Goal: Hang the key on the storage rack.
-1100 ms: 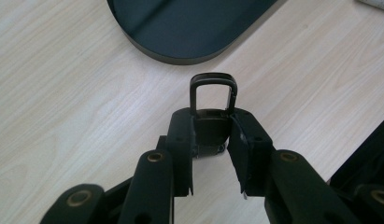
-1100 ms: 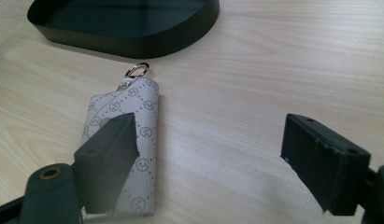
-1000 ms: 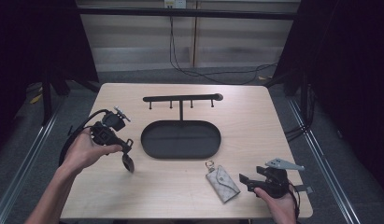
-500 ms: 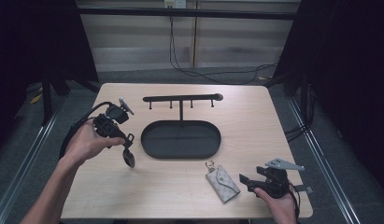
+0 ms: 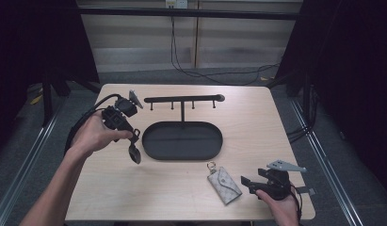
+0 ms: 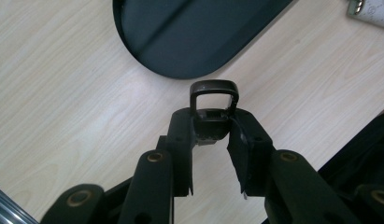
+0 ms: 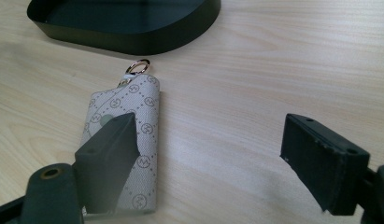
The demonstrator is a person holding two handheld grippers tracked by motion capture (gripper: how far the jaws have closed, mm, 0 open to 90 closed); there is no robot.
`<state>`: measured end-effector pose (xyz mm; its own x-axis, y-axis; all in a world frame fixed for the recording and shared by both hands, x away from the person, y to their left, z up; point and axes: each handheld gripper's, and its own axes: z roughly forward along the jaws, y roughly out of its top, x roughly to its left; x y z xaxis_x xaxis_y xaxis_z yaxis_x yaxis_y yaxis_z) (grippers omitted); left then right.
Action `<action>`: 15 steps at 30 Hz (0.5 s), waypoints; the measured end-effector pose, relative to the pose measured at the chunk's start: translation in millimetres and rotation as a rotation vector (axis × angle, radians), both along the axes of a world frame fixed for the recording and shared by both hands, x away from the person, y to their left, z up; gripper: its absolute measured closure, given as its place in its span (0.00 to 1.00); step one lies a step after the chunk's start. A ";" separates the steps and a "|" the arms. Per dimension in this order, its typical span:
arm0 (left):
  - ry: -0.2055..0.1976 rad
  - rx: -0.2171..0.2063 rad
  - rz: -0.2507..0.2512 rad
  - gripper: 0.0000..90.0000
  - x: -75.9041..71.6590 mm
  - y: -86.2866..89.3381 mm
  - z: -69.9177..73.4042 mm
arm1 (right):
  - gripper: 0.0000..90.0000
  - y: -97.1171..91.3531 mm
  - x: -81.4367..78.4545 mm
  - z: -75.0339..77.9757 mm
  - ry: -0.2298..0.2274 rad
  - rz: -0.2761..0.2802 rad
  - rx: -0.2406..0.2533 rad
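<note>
— Black tray (image 5: 182, 140) mid-table; what's the left gripper (image 5: 134, 151) got?
— Jaws pinched on a dark metal ring (image 6: 214, 98). Right gripper (image 5: 250, 182) gapes wide beside the key pouch (image 5: 224, 184), near right.

My two grippers are black all over. The left gripper (image 5: 133, 149) has a thick black cable (image 5: 83, 123) looping off its back and a small grey plate on top. In the left gripper view I see its jaws as chunky black bars with brass-coloured rivets at the joints. The right gripper (image 5: 247, 183) carries a grey three-cornered plate (image 5: 286, 165); its jaws are blocky black pads with small screw holes. My forearms are bare, no sleeves.
</note>
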<state>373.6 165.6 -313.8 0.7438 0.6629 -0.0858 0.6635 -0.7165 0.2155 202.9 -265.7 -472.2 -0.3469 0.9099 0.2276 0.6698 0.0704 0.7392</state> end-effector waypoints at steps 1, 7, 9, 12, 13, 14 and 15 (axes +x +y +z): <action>0.004 0.012 -0.005 0.79 1.1 -1.4 1.0 | 0.21 0.0 0.2 -0.1 0.000 0.002 -0.001; 0.009 0.019 -0.008 0.79 8.6 -6.4 3.5 | 0.21 -0.2 0.4 -0.3 0.001 0.001 0.001; 0.010 0.000 -0.008 0.79 10.4 -7.7 5.4 | 0.21 -0.2 0.5 -0.3 0.001 0.002 0.000; 0.004 0.022 -0.011 0.79 13.8 -10.5 8.4 | 0.21 0.0 0.8 -0.6 0.003 0.003 0.003; 0.003 0.019 0.001 0.79 15.3 -10.6 9.4 | 0.21 0.0 1.0 -0.7 0.005 0.005 0.003; 0.006 0.013 0.006 0.79 17.2 -10.5 10.9 | 0.21 0.0 1.1 -0.9 0.007 0.007 0.003; 0.000 0.007 0.012 0.79 18.8 -10.4 12.4 | 0.21 0.2 1.2 -1.1 0.007 0.006 0.003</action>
<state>392.4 155.2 -301.4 0.7359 0.6722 -0.0812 0.6718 -0.7101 0.2107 204.1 -265.5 -473.3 -0.3510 0.9070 0.2327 0.6748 0.0728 0.7344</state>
